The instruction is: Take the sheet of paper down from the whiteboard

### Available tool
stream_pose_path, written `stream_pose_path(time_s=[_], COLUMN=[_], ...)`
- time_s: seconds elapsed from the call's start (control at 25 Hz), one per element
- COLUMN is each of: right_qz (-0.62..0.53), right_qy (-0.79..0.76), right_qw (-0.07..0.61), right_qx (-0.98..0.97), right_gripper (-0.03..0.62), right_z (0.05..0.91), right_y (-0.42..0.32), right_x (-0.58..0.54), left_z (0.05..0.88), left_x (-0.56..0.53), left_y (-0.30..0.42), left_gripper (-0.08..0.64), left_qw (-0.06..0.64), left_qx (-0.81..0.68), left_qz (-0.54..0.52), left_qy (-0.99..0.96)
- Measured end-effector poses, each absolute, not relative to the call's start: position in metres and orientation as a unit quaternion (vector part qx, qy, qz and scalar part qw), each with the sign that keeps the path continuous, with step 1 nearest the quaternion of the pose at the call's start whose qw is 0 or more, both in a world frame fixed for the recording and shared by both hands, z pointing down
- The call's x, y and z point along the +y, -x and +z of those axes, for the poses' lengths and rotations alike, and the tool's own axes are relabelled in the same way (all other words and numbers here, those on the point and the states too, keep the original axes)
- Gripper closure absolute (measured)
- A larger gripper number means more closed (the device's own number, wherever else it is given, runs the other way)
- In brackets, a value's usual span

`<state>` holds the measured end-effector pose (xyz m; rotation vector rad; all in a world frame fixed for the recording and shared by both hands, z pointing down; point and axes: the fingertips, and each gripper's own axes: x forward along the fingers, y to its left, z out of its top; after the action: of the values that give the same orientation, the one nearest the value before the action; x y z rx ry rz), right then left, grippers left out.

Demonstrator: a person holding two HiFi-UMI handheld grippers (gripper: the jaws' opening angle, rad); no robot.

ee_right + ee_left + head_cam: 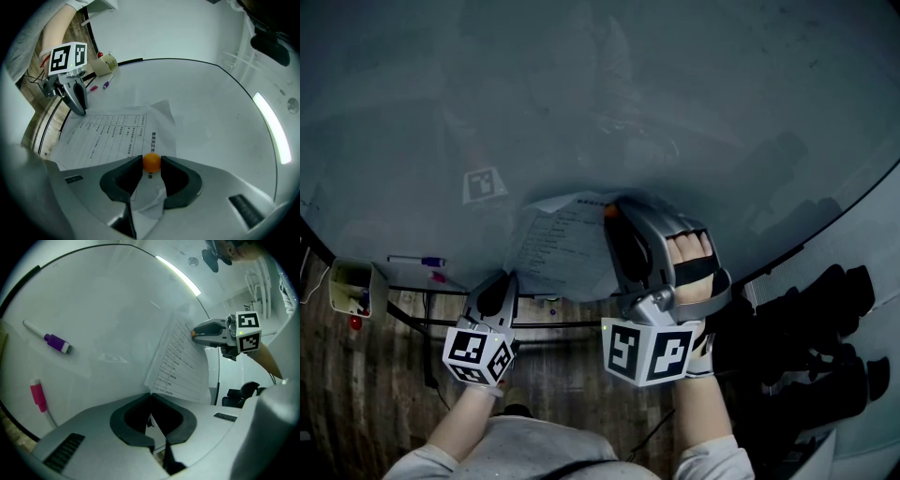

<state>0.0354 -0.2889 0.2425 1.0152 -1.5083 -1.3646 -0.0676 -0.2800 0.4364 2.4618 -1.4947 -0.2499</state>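
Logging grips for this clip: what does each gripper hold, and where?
Right gripper pinches the round orange magnet by its sides, on the printed white paper sheet; left gripper clamps that sheet's lower edge.

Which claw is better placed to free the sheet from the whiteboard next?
Probably right: the right claw grips the orange magnet pinning the sheet of paper, while the left claw only pinches the sheet's opposite edge.
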Motion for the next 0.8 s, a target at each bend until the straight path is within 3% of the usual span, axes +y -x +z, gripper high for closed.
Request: stream_pose_path(time_s=[0.8], right_qz=[-0.514], right_qy=[-0.429], right_qw=[0.411], right_qx=[-0.620], right_gripper=[0.460], right_z=[0.231], right_y=[-0.042], right_x=[-0.291], left_z=[0.440], left_x=[-0.277], left_y=[0.077], left_gripper=[0.543], left_qw=[0.150], left_qx=[-0.513], left_qz=[-0.109], left_qy=[-0.838])
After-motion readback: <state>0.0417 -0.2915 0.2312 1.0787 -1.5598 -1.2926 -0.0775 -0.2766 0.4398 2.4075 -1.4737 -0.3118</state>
